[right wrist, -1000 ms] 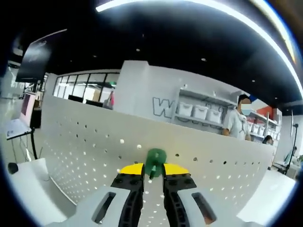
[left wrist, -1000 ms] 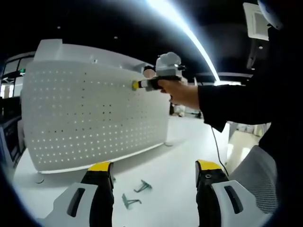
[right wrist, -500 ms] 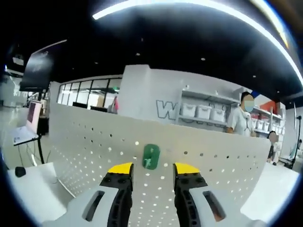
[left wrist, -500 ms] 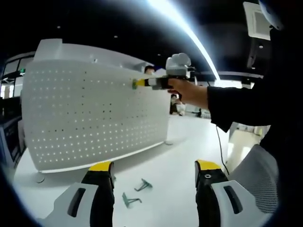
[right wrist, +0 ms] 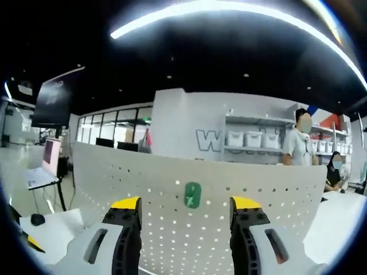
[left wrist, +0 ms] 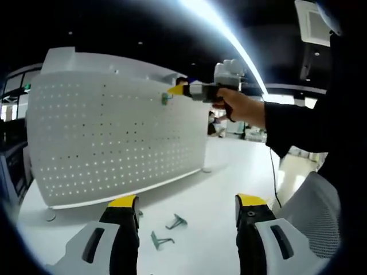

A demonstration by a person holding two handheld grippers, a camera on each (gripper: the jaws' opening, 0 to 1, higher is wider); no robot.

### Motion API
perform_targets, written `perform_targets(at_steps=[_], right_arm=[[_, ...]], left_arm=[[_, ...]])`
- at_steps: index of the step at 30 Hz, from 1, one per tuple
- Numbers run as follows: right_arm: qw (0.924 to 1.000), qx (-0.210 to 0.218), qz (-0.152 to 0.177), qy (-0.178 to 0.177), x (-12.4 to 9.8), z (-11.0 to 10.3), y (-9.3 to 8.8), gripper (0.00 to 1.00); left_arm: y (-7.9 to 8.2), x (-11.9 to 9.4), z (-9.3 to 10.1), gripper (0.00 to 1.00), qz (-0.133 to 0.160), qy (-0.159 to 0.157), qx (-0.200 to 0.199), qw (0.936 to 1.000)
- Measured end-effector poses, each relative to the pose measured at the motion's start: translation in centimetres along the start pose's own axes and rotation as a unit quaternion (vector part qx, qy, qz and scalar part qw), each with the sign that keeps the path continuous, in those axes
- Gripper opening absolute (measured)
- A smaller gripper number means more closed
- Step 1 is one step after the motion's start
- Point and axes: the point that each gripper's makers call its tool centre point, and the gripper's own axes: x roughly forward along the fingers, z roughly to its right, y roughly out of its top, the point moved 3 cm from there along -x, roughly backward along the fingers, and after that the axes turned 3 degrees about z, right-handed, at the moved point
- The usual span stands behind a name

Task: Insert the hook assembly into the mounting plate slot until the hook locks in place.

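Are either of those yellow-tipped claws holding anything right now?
No. Both sets of jaws stand open and empty; the green hook sits on the pegboard, clear of the right gripper.

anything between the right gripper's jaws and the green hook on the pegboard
Nothing. In the right gripper view the open right gripper stands off the green hook, with bare white pegboard showing behind the gap.
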Motion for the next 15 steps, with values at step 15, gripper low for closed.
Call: perform_targets(at_steps=[15], right_arm=[[0.9997, 0.005, 0.021, 0.006, -3.3, -0.4, 1.2, 0.67]], left_arm=[[-0.9, 0.2, -0.4, 0.65, -0.023, 0.006, 0.016, 0.9996]])
